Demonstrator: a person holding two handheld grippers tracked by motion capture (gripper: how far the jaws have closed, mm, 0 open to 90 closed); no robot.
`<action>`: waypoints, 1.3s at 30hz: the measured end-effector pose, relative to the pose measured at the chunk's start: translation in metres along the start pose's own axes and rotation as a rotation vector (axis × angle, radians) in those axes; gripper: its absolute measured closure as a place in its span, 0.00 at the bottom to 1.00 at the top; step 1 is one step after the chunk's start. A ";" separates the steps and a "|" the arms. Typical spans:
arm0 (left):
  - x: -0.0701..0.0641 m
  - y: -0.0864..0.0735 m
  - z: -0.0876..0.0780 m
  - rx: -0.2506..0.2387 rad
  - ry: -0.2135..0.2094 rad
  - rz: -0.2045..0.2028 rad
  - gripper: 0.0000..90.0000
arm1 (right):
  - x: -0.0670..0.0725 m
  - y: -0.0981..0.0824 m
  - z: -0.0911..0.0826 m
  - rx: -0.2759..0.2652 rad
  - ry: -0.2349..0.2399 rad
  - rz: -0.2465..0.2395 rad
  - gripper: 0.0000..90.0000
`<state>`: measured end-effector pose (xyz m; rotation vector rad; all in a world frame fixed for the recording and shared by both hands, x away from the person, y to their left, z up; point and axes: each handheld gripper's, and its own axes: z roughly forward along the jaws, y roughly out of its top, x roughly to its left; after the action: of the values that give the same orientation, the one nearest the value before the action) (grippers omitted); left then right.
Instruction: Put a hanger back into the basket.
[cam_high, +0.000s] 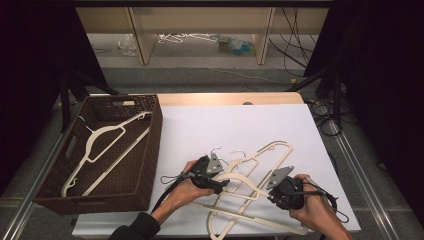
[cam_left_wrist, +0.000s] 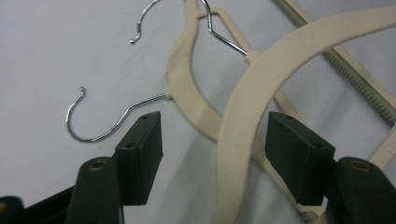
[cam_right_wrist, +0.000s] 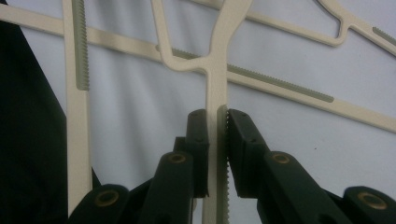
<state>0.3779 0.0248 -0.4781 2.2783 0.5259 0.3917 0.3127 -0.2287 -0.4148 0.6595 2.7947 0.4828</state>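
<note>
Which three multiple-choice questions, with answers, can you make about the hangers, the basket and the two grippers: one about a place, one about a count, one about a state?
1. Where does the brown basket stand?
A. at the left edge of the table
B. at the right edge of the table
C. on the floor

2. How many hangers lie in the basket?
A. none
B. one
C. four

3. What is the right gripper doing?
A. it hangs open over bare table
B. it is shut on a hanger bar
C. it holds a metal hook

Answers:
1 A, the high view shows it left of the white table.
2 B, a single cream hanger lies inside.
3 B, both pads press the hanger bar.
</note>
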 end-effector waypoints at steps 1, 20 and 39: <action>0.000 0.000 0.000 0.000 0.000 0.000 0.42 | 0.000 0.000 -0.001 0.000 0.000 -0.002 0.89; 0.003 0.014 -0.014 0.032 -0.136 0.180 0.78 | 0.001 0.001 -0.004 -0.035 -0.002 -0.073 0.88; -0.014 0.019 -0.074 -0.077 -0.219 0.084 0.86 | -0.014 -0.006 -0.020 -0.267 0.002 0.033 0.51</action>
<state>0.3388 0.0505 -0.4160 2.2391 0.2994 0.1968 0.3168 -0.2450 -0.3964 0.6453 2.6564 0.8442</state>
